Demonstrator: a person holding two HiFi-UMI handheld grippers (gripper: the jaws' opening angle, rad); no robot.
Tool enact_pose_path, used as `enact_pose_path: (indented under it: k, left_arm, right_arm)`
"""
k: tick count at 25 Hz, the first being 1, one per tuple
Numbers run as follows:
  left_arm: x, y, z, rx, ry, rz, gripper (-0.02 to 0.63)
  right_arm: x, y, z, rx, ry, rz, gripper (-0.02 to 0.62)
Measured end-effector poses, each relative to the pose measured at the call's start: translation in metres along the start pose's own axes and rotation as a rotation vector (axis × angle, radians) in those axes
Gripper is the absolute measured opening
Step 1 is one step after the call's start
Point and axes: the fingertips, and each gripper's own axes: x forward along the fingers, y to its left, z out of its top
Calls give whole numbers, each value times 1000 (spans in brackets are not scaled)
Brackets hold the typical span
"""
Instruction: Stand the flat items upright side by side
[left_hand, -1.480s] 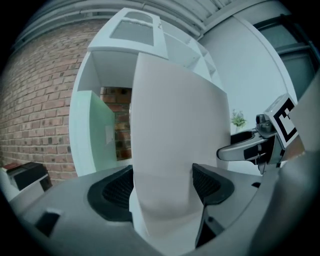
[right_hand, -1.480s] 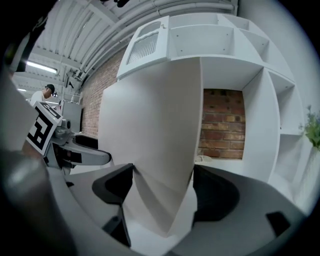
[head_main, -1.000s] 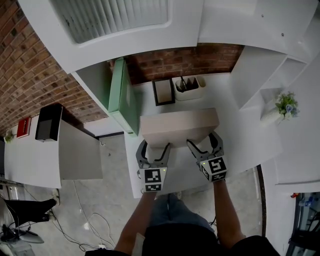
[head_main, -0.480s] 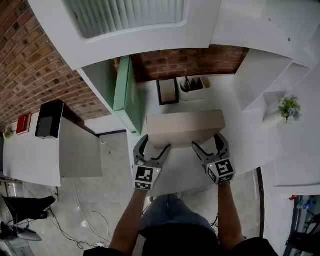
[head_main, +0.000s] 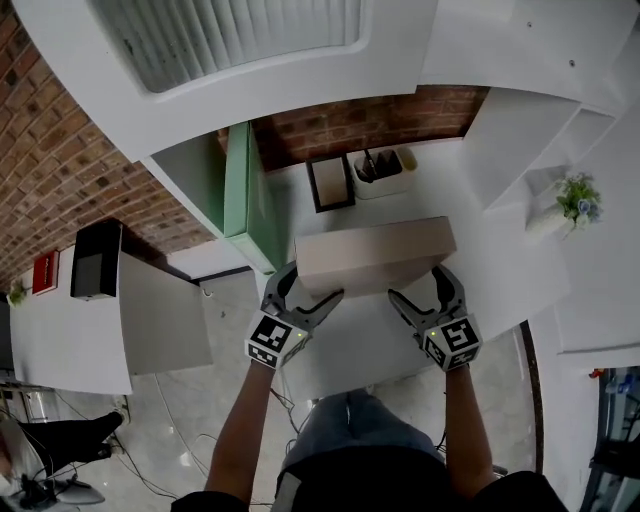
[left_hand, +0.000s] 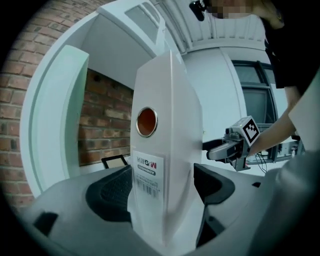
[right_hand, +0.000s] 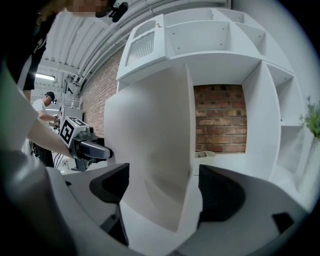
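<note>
A wide white file binder (head_main: 375, 255) stands upright on the white table (head_main: 500, 285). Its spine (left_hand: 155, 150), with a round hole and a label, sits between the jaws of my left gripper (head_main: 313, 283), which is open; the left pad lies close against the spine and the right pad stands off it. My right gripper (head_main: 416, 284) straddles the binder's other end (right_hand: 155, 150). Its jaws are opening, with a gap showing on both sides of the binder. Each gripper sees the other past the binder.
A pale green binder (head_main: 240, 190) stands at the table's back left. Behind the white binder are a black-framed picture (head_main: 328, 182) and a white pen holder (head_main: 382, 170). White shelves (head_main: 520, 140) and a small plant (head_main: 575, 200) are at the right.
The binder stays standing where it was. The left gripper has swung a little down and to the left, and the right gripper's jaws have spread slightly wider.
</note>
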Motion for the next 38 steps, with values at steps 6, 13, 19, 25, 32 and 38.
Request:
enact_pose_path:
  k: [6,13,19,25,32,38]
  left_arm:
    - [9,6,0,18,13,-101,354]
    - [19,0,2,23,2,-210,357]
    - [35,-10,3,29,-4,-268,360]
    - [47,-28,0,85,33,-331,359]
    - [58,-58,4,135,21,-342,320]
    - [65,-69,6,127,11,-269,293]
  right_arm:
    - [-4,8,7,77,-36,-122,427]
    - [-15,19,-14,118,6,-137,434]
    - [-24,24,-22,101,39,-145,434]
    - [-33,26,-28,152,31,-152,434]
    - [-47,20,-38,159,40,-158,434]
    - [-57,19,-42,170,49,-159,434]
